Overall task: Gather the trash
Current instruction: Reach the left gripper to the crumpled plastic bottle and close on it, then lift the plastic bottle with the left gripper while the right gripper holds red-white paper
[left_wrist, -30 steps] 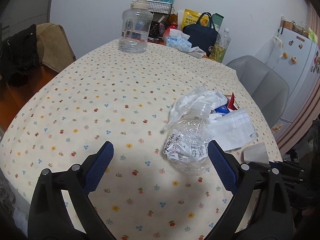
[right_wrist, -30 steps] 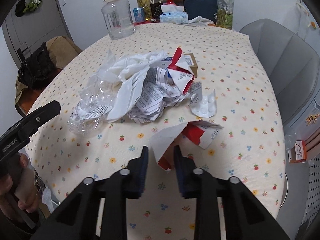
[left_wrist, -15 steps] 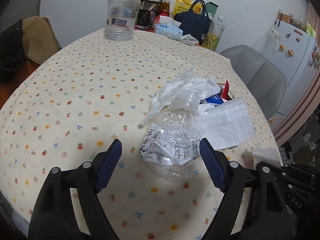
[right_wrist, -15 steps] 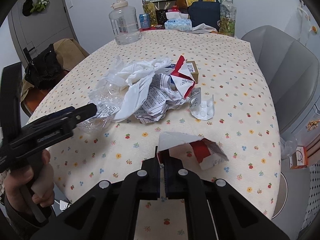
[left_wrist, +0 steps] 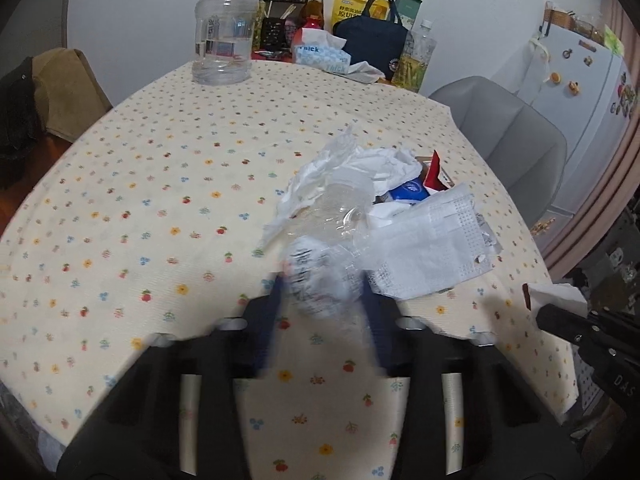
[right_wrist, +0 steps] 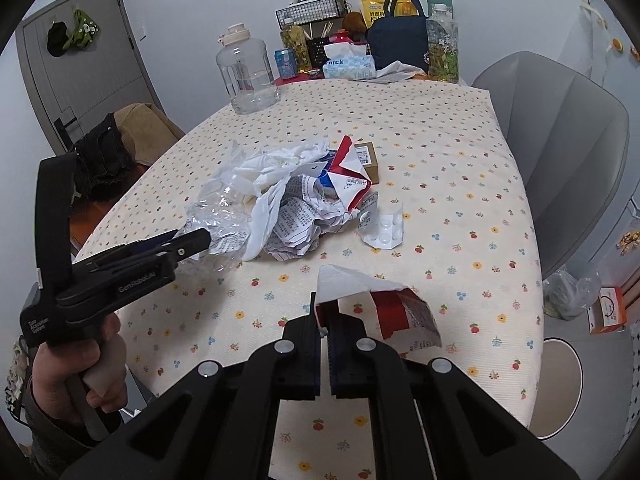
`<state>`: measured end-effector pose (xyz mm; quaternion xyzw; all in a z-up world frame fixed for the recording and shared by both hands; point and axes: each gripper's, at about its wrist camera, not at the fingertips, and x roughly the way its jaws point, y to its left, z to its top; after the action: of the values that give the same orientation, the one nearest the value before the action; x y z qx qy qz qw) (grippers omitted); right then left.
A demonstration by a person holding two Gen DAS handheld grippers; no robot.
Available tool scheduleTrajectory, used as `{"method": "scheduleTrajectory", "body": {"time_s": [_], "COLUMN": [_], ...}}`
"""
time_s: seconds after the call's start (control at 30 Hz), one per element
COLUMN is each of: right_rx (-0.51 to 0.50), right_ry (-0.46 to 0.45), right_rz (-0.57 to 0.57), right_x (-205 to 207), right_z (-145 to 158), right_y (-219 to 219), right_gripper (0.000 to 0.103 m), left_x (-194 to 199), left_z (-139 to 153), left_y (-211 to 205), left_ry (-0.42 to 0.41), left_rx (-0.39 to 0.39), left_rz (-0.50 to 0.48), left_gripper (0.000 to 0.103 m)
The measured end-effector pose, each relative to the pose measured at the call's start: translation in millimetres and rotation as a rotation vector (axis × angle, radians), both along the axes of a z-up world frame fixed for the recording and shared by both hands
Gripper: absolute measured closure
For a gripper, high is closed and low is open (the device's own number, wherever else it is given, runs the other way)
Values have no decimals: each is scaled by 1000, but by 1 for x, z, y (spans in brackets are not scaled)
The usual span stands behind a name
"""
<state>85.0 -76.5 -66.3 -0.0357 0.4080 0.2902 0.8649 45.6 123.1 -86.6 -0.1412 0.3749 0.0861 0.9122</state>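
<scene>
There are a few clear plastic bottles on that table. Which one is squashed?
The crushed clear bottle lying in the trash pile, between the left gripper's fingers. The big water jug and the bottle of yellowish liquid stand upright and unsquashed at the far edge.

Left gripper [right_wrist: 192, 240]: matte black plastic body with a tall upright black bar at its rear, white lettering "GenRoboAI" along the side and a small white label near the handle; a silver screw sat at the finger tip. Right gripper [right_wrist: 325, 320]: black linkage arms with round silver screw heads and ribbed dark-blue pads [right_wrist: 334, 344]. The left hand [right_wrist: 76, 376] showed bare skin and a dark patterned sleeve cuff.
</scene>
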Motion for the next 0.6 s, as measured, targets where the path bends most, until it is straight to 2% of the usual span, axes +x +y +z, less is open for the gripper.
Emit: {"method": "scheduleTrajectory", "body": {"time_s": [0.2,0.27,0.43,0.6], "right_rx": [15,18,25,25], "right_ry": [-25,-32,-49,-54], "right_rz": [9,8,-5,-22], "right_x": [-2,-2,-2,1], "right_z": [8,11,17,19], "right_y": [-1,-1,-5,-10], "right_gripper": [99,99,99,99], "left_x": [-15,-22,-32,-35], "left_z": [18,28,46,50], "left_y": [3,2,-1,-2], "left_ry": [-45,-75,-121,-140], "left_rx": [-16,-23,-24,-30], "left_rz": [1,-8,-19,-39], "left_gripper": [79,89,92,92]}}
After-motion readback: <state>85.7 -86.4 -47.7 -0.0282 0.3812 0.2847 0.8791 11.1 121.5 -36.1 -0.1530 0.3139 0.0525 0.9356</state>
